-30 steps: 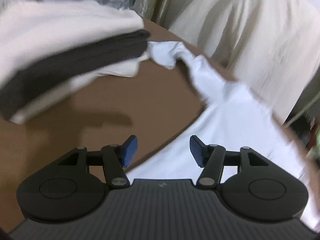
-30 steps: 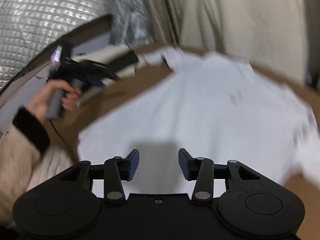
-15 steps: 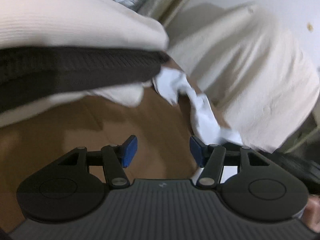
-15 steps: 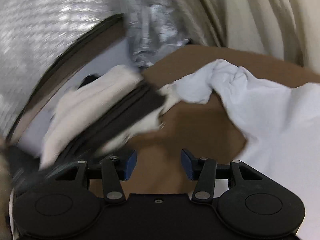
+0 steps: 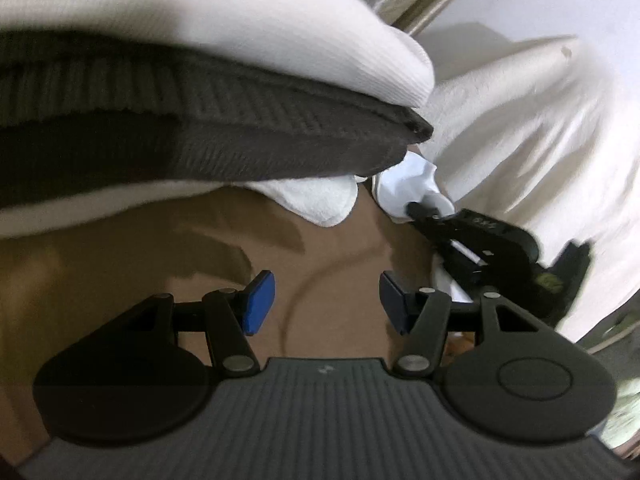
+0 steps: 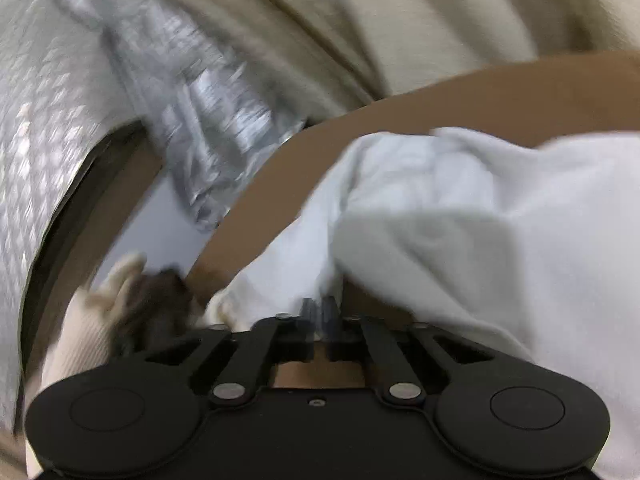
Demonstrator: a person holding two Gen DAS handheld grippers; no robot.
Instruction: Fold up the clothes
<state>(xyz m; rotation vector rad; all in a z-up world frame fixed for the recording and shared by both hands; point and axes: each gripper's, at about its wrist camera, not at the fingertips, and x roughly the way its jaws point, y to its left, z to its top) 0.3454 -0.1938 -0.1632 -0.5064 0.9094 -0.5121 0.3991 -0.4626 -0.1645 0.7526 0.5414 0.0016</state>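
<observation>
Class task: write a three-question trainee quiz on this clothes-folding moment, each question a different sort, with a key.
1. True or false: the left gripper is shut on cloth.
2. The right gripper pinches which item? A) white garment B) dark knit C) silver foil
3. Fill in: the garments lie on a ____ table.

Key: 1 false; 2 A; 3 brown.

No readable text anywhere; faint pale mark on ribbed grey gripper housing [image 5: 322,370], too small to decipher.
</observation>
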